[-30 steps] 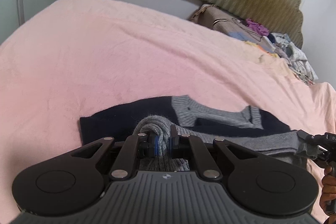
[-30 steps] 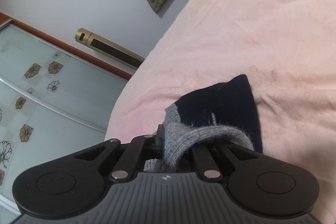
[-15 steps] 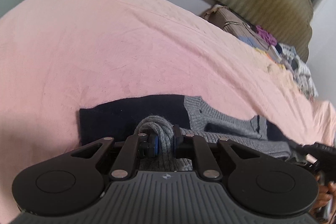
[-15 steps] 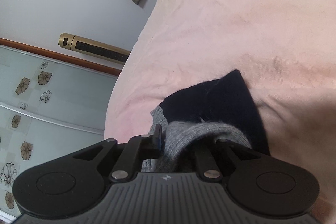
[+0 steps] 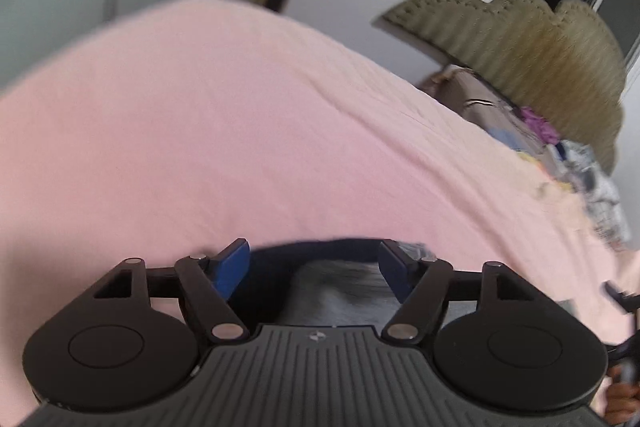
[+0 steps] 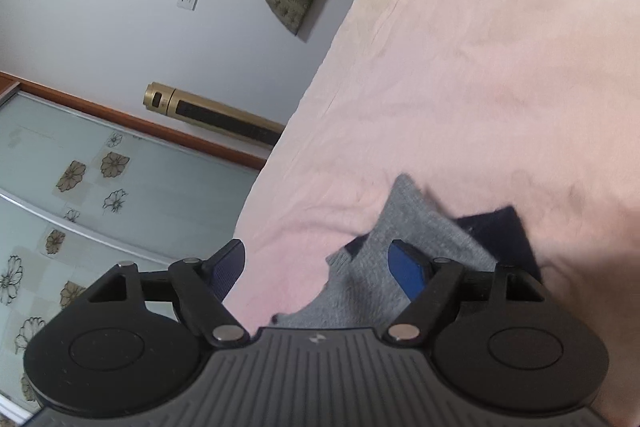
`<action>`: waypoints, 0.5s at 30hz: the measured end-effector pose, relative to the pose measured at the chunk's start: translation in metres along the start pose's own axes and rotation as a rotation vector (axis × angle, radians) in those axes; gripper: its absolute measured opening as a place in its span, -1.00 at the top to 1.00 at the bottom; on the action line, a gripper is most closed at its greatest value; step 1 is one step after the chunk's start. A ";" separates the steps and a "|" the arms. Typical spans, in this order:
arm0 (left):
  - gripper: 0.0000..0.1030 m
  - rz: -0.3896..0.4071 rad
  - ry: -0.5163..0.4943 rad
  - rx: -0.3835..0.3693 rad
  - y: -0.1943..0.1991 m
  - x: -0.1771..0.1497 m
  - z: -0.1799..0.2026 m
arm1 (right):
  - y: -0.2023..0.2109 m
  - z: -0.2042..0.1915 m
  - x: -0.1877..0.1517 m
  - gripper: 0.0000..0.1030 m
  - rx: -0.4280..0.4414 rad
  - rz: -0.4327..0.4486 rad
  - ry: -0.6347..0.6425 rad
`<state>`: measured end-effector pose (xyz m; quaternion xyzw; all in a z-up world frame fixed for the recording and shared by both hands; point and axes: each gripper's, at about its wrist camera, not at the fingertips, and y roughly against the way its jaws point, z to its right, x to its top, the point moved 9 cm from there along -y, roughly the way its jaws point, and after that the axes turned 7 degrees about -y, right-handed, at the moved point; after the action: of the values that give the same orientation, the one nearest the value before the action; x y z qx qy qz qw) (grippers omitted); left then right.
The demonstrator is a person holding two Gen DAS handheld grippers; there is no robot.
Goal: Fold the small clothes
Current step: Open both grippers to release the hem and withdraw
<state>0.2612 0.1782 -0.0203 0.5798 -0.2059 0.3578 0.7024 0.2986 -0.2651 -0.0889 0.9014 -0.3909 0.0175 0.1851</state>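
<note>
We see the grey and navy sweater [image 5: 336,291] only in part; the left gripper's [image 5: 314,267] body hides its near side. Pile of clothes [image 5: 592,163] at far right is blurred, items unreadable. A hand [image 5: 622,397] is cut off at the right edge.

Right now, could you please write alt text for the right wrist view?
The right claw, its jaws just opened, hangs over a grey and navy knitted garment lying on a pink bedsheet, gripping nothing. Behind are a white wall, a gold tower fan and a flowered sliding door.
</note>
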 end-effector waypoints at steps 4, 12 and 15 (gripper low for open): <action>-0.43 0.012 -0.086 0.012 0.022 -0.005 0.003 | 0.016 -0.012 -0.013 -0.57 -0.036 0.019 0.109; -0.82 0.070 -0.520 0.088 0.035 -0.043 0.044 | 0.068 -0.015 -0.056 -0.57 -0.272 0.071 0.419; -0.82 0.064 -0.634 0.213 0.011 -0.044 0.050 | 0.081 -0.011 -0.072 -0.57 -0.286 0.048 0.438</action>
<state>0.2302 0.1195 -0.0317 0.7258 -0.3937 0.2012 0.5271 0.1921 -0.2620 -0.0657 0.8313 -0.3613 0.1609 0.3905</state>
